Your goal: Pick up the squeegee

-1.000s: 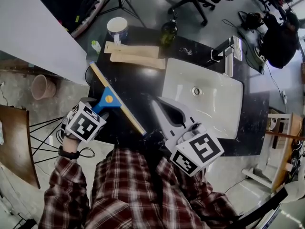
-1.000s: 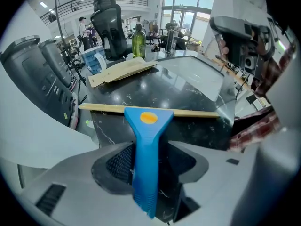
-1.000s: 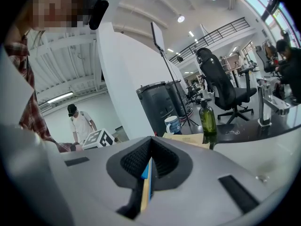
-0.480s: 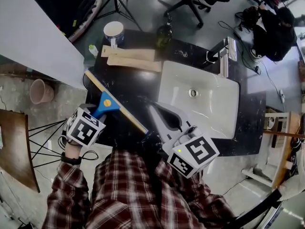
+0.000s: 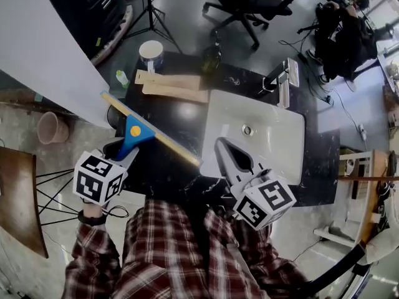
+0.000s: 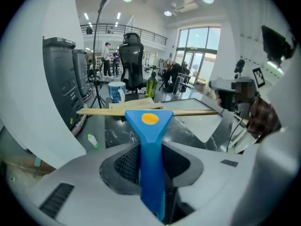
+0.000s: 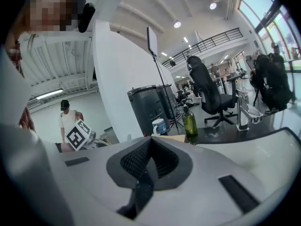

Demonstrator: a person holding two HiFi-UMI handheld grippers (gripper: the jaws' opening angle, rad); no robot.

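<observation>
The squeegee (image 5: 134, 133) has a blue handle with an orange dot and a long yellowish blade that runs diagonally over the black counter (image 5: 174, 117). My left gripper (image 5: 126, 153) has just been closing and is now shut on the blue handle (image 6: 150, 140). It holds the squeegee raised off the counter, with the blade (image 6: 188, 112) level across the left gripper view. My right gripper (image 5: 220, 144) hovers at the sink's near edge, and its jaws (image 7: 148, 145) meet with nothing between them.
A white sink basin (image 5: 277, 151) with a chrome faucet (image 5: 284, 78) fills the counter's right half. At the far edge lie two wooden boards (image 5: 171, 83), a mug (image 5: 151, 52), a green bottle (image 5: 211, 55) and a small bottle (image 5: 123, 78). An office chair (image 5: 249, 5) stands beyond.
My left gripper closed on the handle and lifted the squeegee off the counter, tilting it. My right gripper shifted a little to the right.
</observation>
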